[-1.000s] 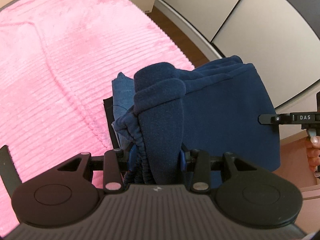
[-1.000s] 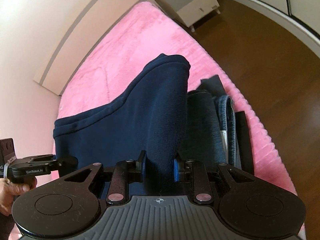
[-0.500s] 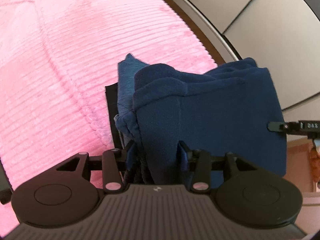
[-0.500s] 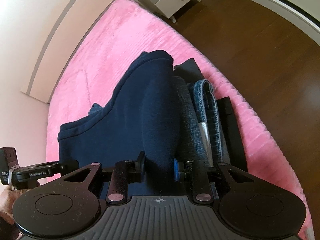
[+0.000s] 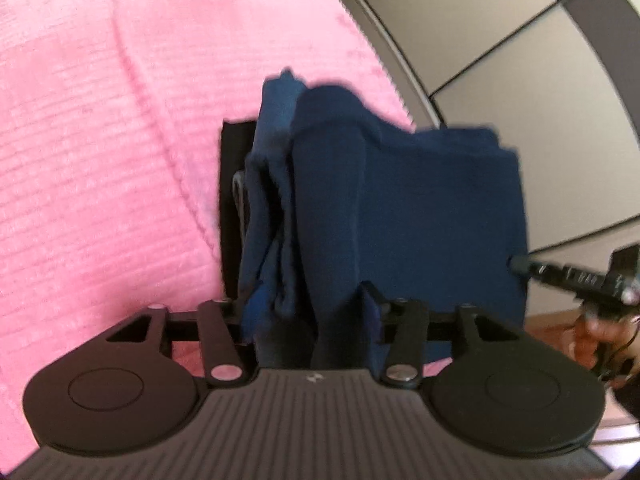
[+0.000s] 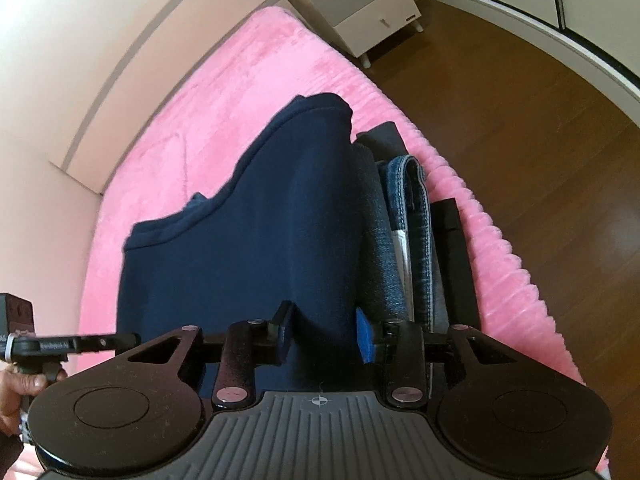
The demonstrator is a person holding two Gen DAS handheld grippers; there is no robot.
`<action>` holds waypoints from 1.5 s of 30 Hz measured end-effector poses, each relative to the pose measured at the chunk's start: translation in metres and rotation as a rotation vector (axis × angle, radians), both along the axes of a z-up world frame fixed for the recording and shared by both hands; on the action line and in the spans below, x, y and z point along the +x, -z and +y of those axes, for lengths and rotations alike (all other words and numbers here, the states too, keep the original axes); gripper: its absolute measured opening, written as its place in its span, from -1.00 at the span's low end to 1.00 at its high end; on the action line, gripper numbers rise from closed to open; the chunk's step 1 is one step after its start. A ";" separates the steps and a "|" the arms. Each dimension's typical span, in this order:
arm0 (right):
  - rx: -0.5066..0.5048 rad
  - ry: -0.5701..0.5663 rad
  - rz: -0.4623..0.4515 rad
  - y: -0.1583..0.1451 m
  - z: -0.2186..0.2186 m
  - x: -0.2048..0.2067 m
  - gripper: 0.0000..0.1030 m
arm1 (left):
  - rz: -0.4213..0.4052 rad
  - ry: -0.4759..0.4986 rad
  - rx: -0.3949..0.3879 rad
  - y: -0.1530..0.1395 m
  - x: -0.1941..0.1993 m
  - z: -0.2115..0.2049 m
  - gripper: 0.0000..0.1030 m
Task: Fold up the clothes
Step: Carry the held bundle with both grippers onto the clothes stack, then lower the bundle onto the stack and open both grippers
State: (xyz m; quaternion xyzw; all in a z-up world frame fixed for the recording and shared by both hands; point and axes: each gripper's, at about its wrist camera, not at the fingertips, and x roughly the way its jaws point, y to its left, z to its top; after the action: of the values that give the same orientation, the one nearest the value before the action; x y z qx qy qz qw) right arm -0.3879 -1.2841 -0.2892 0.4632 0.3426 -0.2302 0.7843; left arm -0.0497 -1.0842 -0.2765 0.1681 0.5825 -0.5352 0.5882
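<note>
A navy fleece garment (image 5: 420, 208), folded double, hangs stretched between both grippers. My left gripper (image 5: 310, 312) is shut on one bunched end of it. My right gripper (image 6: 325, 332) is shut on the other end, and it also shows as a black bar (image 5: 560, 276) at the right edge of the left wrist view. The garment (image 6: 240, 248) is just over a stack of folded clothes with blue jeans (image 6: 416, 216) and a black piece (image 6: 452, 240), near the edge of the pink bedspread (image 5: 100, 160). Whether it touches the stack is hidden.
The pink bed (image 6: 224, 92) stretches away to the left, along a pale wall. Brown wooden floor (image 6: 540, 128) lies right of the bed edge. A white nightstand (image 6: 360, 12) stands at the far corner. Wardrobe panels (image 5: 500, 40) are beyond the bed. A hand (image 6: 20, 396) holds the left gripper.
Both grippers moved on with the navy garment still held, bringing it closer over the folded stack. The left wrist view is blurred by motion.
</note>
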 end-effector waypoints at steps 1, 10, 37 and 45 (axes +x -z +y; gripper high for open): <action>0.000 -0.001 0.008 0.001 -0.001 0.002 -0.59 | -0.006 -0.003 0.008 0.004 -0.001 -0.002 -0.53; 0.011 0.018 0.041 -0.016 -0.029 0.002 -0.73 | 0.010 0.053 0.022 -0.001 0.002 -0.019 -0.68; -0.196 -0.191 0.096 0.003 0.083 0.004 -0.08 | -0.217 0.139 -0.038 0.003 -0.061 0.019 -0.76; -0.208 -0.187 0.113 -0.019 0.095 -0.007 0.30 | -0.226 0.072 -0.029 -0.010 -0.074 0.040 -0.55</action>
State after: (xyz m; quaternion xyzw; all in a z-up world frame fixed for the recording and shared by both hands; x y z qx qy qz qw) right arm -0.3944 -1.1893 -0.2704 0.3318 0.4020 -0.2161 0.8256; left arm -0.1237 -1.0445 -0.2667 0.2396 0.4982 -0.5419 0.6330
